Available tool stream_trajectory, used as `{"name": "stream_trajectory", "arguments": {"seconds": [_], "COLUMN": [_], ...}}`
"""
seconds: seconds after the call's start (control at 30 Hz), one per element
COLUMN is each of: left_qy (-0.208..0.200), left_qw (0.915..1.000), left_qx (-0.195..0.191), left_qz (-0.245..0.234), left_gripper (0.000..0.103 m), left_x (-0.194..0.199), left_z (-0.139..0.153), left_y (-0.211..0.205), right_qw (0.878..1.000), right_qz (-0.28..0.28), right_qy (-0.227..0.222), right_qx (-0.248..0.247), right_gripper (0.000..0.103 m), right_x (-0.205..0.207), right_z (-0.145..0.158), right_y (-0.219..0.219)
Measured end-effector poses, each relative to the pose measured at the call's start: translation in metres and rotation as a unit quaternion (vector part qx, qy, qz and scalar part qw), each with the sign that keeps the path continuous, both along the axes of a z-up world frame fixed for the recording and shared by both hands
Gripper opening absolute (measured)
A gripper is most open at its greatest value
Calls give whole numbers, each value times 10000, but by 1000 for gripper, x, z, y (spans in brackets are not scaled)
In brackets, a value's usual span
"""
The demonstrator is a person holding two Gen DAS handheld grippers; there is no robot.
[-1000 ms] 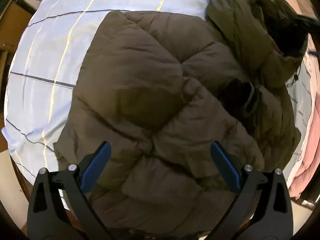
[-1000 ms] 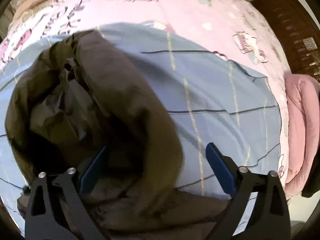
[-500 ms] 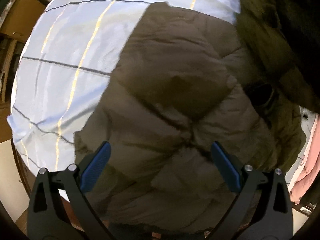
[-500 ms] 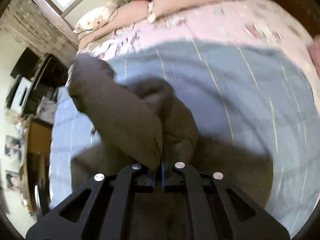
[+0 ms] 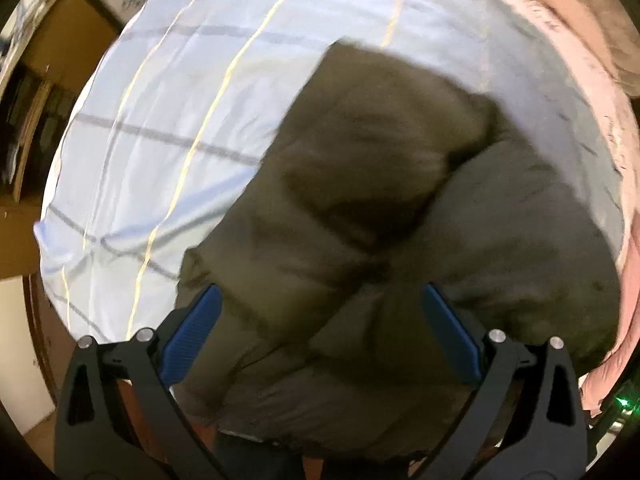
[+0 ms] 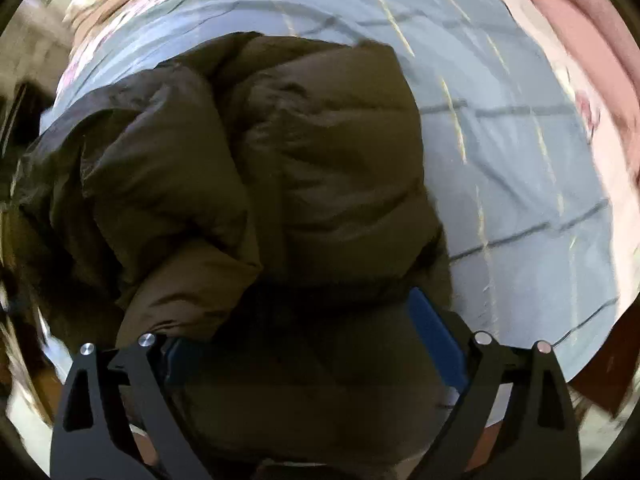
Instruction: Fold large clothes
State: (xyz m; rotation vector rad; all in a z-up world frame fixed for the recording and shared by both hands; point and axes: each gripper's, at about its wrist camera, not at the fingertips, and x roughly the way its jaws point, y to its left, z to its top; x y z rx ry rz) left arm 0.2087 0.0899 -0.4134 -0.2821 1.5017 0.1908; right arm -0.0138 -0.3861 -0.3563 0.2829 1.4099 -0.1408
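Two grippers over bed — left gripper [image 5: 320,320] spread, empty; right gripper [image 6: 308,332] spread, straddling olive puffer jacket [image 6: 328,160]. Jacket bunched on blue checked sheet [image 5: 168,100], directly ahead of both, long axis running away; right nearer.

one jacket [image 5: 400,216], one checked sheet [image 5: 180,92], two tools

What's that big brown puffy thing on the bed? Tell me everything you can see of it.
It is a dark olive-brown padded jacket, quilted into soft, puffy panels of smooth fabric. It lies bunched on the pale blue checked sheet, with one part folded over and heaped on the rest. Both views are somewhat blurred. The left tool and right tool hang open just above it, gripping nothing.
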Motion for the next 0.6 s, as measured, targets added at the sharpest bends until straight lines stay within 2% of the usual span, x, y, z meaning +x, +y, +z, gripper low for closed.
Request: {"name": "stream_trajectory", "arguments": {"seconds": [0.07, 0.1, 0.17, 0.23, 0.27, 0.3, 0.33, 0.37, 0.4, 0.43, 0.47, 0.5, 0.53, 0.57, 0.6], "left_qy": [-175, -187, -149, -68, -21, 40, 58, 17, -27, -75, -156, -251, -337, -376, -397], "left_qw": [9996, 9993, 9981, 9967, 9965, 9963, 9962, 9958, 9955, 9952, 9946, 9938, 9926, 9916, 9900], "left_qx": [-48, -5, 36, -200, -237, -253, -282, -343, -350, -313, -228, -136, -66, -45, -36], "left_qz": [-218, -333, -588, -784, -807, -814, -823, -851, -883, -928, -1001, -1076, -1164, -1239, -1356], "left_gripper": [101, 101, 101, 101, 101, 101, 101, 101, 101, 101, 101, 101, 101, 101, 101], "left_x": [8, 11, 15, 17, 16, 15, 14, 11, 9, 6, 4, 3, 2, 2, 2], "left_z": [10, 12, 12, 6, 1, -3, -6, -5, -3, -2, 0, 3, 5, 8, 7], "left_y": [-18, -27, -46, -64, -67, -72, -75, -79, -82, -84, -88, -92, -97, -102, -107], "right_qw": [9990, 9954, 9816, 9477, 9195, 8690, 8450, 8385, 8538, 8850, 9196, 9447, 9609, 9759, 9805], "right_qz": [338, 711, 1507, 2595, 3130, 3903, 4212, 4324, 4195, 3799, 3175, 2580, 2095, 1442, 953], "right_qy": [-251, -573, -805, -823, -981, -1329, -1542, -1686, -1726, -1770, -1839, -1847, -1780, -1575, -1334], "right_qx": [-115, -301, -859, -1667, -2168, -2735, -2911, -2856, -2555, -2027, -1404, -825, -323, 444, 1083], "right_gripper": [94, 94, 95, 95, 95, 95, 95, 95, 95, 95, 95, 95, 94, 82, 72], "right_x": [1, 2, 1, -6, -14, -31, -41, -47, -45, -36, -23, -11, -2, 13, 25], "right_z": [17, 32, 44, 43, 44, 48, 52, 60, 71, 85, 98, 104, 103, 95, 81], "right_y": [12, 25, 51, 82, 96, 115, 122, 125, 122, 113, 99, 85, 76, 64, 59]}}
